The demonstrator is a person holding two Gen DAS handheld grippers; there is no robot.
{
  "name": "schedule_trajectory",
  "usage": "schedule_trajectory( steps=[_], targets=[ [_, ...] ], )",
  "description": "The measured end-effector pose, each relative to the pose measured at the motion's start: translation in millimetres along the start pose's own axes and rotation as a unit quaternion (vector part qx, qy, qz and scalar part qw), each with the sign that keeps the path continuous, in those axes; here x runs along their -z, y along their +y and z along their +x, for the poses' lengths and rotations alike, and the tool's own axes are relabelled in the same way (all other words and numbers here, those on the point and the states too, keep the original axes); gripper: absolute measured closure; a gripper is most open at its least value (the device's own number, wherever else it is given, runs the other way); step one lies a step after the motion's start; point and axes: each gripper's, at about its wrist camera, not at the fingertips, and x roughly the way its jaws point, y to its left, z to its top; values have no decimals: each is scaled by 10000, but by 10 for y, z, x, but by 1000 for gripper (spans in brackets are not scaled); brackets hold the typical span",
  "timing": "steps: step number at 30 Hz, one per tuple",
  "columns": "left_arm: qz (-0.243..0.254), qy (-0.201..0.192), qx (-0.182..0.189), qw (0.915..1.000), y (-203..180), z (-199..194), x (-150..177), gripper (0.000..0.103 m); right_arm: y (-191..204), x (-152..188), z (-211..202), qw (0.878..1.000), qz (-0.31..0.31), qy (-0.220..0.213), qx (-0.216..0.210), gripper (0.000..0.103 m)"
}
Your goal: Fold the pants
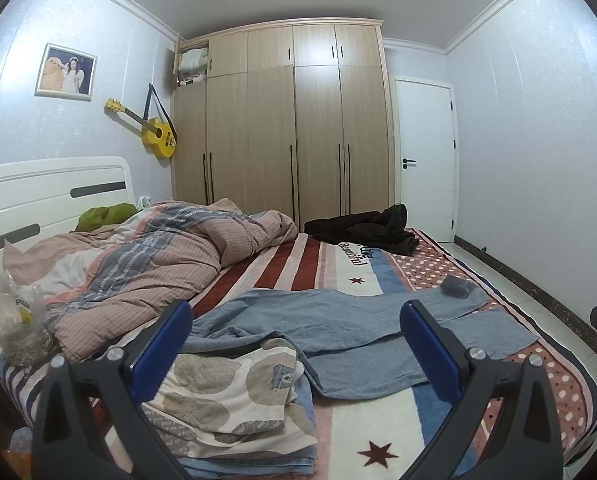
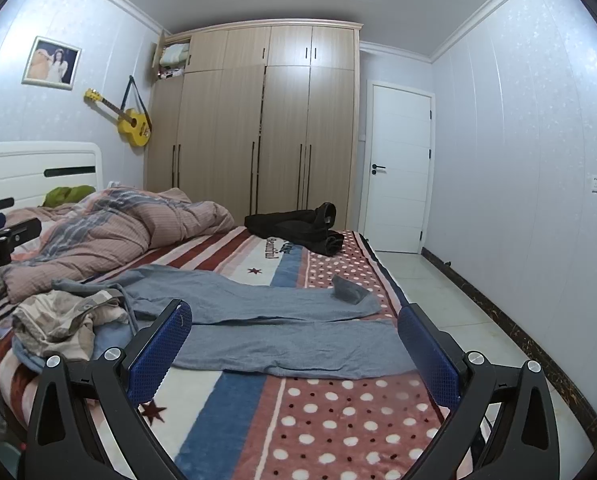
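Pants [image 1: 338, 320] lie flat on the bed [image 2: 338, 412], unfolded, long axis running left–right across both views. Waist end sits left, beside a patterned cloth [image 1: 226, 392]; legs run right toward the bed edge, far cuff flipped up. Left gripper [image 1: 296, 344] wide, empty, hovering nearest the waist. Right gripper [image 2: 294, 344] wide, empty — nearer the leg ends. Likely next: each takes its own end.
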Motion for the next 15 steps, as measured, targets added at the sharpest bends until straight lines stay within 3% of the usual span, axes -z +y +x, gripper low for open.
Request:
schedule_trajectory(
  steps=[15],
  targets=[
    [9, 62, 6, 10000, 27, 37, 26, 1, 38, 33, 29, 10000, 0, 30, 6, 0]
  ],
)
